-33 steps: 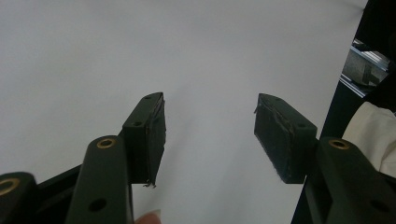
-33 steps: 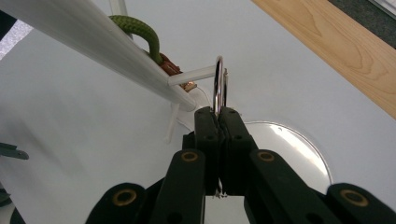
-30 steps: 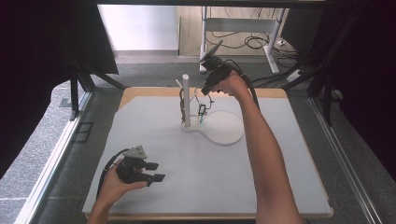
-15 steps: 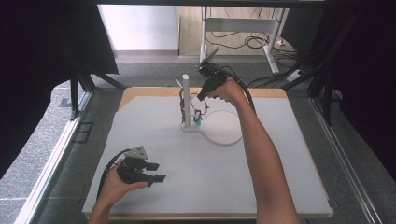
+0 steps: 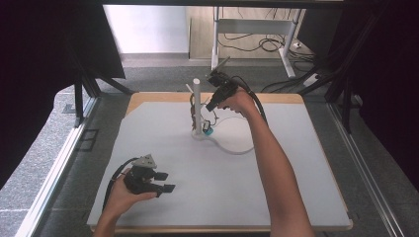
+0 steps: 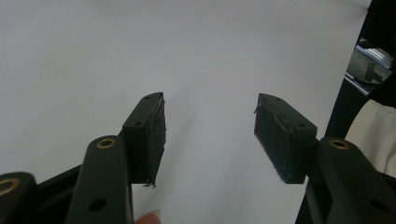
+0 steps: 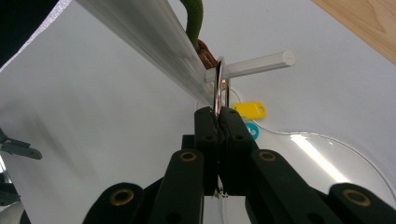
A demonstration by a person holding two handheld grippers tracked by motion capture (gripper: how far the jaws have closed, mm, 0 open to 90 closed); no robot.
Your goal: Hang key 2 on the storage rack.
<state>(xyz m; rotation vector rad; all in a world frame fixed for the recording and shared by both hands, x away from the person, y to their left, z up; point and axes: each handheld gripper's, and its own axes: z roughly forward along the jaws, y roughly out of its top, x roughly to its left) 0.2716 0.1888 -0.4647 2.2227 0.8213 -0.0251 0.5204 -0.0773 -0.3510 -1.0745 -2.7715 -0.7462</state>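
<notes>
Now your right gripper (image 7: 218,112) reaches toward table's (image 5: 296,197) far edge, clamping key ring (image 7: 219,86) at peg (image 7: 254,65); left gripper (image 5: 159,181) agape, empty, near front-left corner.

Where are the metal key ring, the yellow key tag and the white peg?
metal key ring (image 7: 219,86), right gripper view, its upper curve
yellow key tag (image 7: 251,110), right gripper view, its flat face
white peg (image 7: 261,64), right gripper view, mid-shaft

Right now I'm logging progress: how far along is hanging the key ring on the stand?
Done: the right claw is shut on the metal key ring and has it at the stand's side peg. In hand: threading it on; whether the ring is over the peg yet I cannot tell. Left: seat it and release. The left claw rests open on the table.
</notes>
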